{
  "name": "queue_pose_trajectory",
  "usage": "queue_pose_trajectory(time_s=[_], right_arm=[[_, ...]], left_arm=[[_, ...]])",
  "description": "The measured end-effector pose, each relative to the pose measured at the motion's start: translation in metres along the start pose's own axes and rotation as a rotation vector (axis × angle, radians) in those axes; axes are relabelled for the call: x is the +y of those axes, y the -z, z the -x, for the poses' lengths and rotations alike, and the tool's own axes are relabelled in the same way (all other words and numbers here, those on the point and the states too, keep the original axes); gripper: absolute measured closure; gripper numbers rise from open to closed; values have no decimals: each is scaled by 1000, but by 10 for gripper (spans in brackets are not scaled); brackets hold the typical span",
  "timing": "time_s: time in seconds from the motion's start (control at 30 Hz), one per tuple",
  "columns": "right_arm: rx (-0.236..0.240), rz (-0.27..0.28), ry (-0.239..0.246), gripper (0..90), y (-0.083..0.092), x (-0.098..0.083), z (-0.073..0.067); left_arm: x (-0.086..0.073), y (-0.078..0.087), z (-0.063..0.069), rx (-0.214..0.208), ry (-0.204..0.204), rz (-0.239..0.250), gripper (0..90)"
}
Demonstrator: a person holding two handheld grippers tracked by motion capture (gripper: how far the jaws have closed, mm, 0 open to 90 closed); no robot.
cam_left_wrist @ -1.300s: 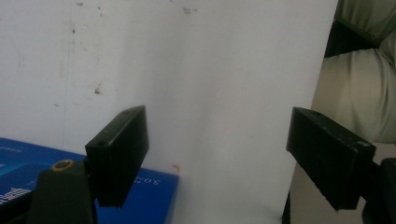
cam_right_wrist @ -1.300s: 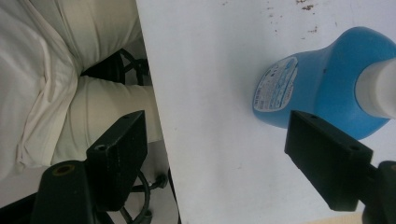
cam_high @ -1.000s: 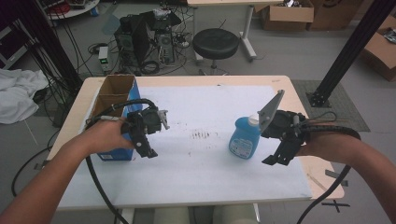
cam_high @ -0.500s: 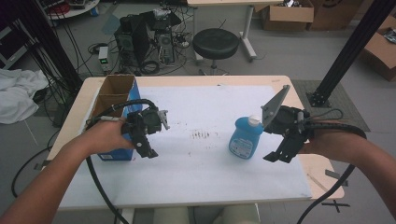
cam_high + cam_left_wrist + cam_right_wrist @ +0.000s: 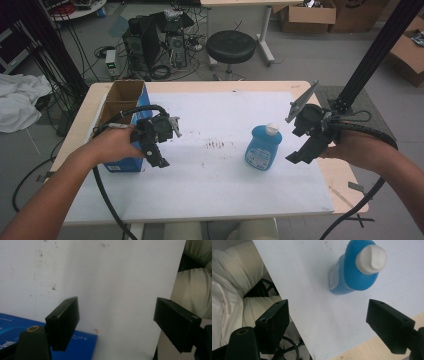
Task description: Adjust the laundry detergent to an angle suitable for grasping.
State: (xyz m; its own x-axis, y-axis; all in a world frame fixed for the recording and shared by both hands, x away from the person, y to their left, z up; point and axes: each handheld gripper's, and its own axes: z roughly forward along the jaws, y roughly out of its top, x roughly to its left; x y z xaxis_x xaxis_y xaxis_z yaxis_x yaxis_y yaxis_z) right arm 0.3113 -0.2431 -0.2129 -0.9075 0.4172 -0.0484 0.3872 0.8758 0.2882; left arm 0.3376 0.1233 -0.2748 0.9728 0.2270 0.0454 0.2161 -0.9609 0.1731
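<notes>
Two grippers hover with fingers spread and empty: the left gripper (image 5: 161,161) beside a blue box (image 5: 121,131), the right gripper (image 5: 296,156) near the blue bottle (image 5: 264,147) standing mid-bench (image 5: 210,200). An off-centre approach could topple the bottle.

Blue plastic bottle (image 5: 263,149) with a white flip cap (image 5: 272,129) and a pale label on its side, standing upright and capped on the white table cover (image 5: 225,200), right of centre, near the front edge, held by nothing.
</notes>
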Motion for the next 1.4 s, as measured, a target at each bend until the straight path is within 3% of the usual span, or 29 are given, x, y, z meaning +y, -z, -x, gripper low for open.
queue_pose_trajectory(time_s=[0.17, 0.47, 0.7, 1.0, 1.13, 1.4], right_arm=[[-2, 5, -72, 177, -4, -4, 8], [11, 46, -126, 168, -15, -10, 18], [16, 71, -140, 168, -25, -15, 21], [24, 160, -172, 168, -43, -26, 28], [12, 224, -182, 164, -49, -32, 30], [15, 276, -185, 165, -63, -40, 33]], left_arm=[[1, 0, -1, -5, -5, -12, 212], [1, -2, -2, -4, 1, -7, 212], [1, -1, -2, -3, -1, -7, 213], [2, -2, -3, -5, -4, -16, 213], [2, -4, -3, -8, 5, -10, 213], [2, -5, -4, -9, 2, -16, 213]])
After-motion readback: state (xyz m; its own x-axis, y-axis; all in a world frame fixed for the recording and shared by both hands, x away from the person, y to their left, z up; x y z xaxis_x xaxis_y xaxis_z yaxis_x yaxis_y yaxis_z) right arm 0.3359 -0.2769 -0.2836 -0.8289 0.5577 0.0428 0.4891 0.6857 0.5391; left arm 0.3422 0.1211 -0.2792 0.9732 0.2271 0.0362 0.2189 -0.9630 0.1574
